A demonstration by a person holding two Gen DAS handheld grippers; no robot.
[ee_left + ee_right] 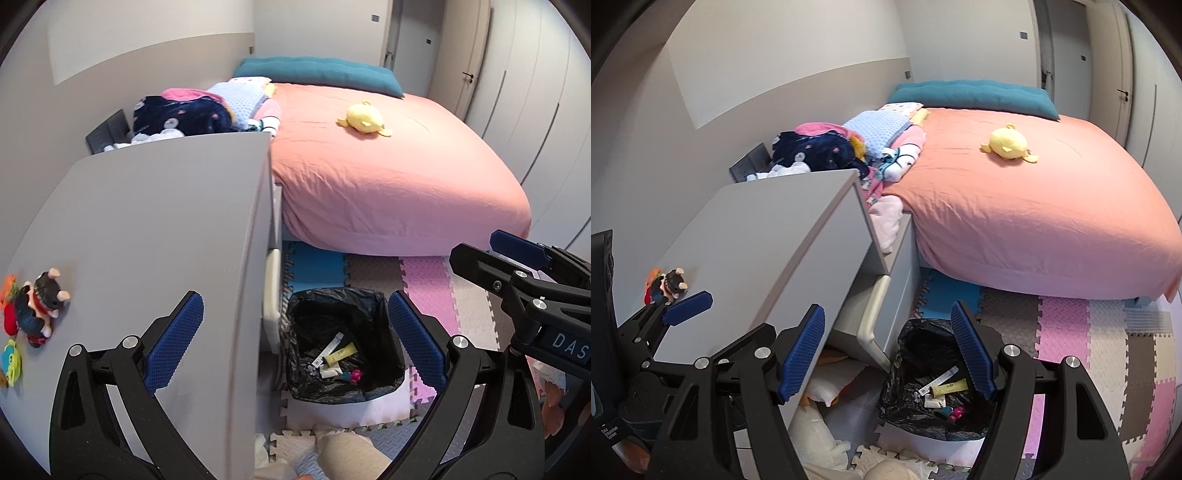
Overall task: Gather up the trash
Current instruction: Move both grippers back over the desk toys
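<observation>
Currently both the left gripper (295, 332) and right gripper (888, 350) stand wide and empty above the trash bin (384, 384) holding tubes (338, 354). Risk: snagging its loose liner tips it.

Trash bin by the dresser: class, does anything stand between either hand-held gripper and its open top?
Nothing visible does. The trash bin sits open on the floor mats below the left hand-held gripper and right hand-held gripper, both open and empty.
</observation>
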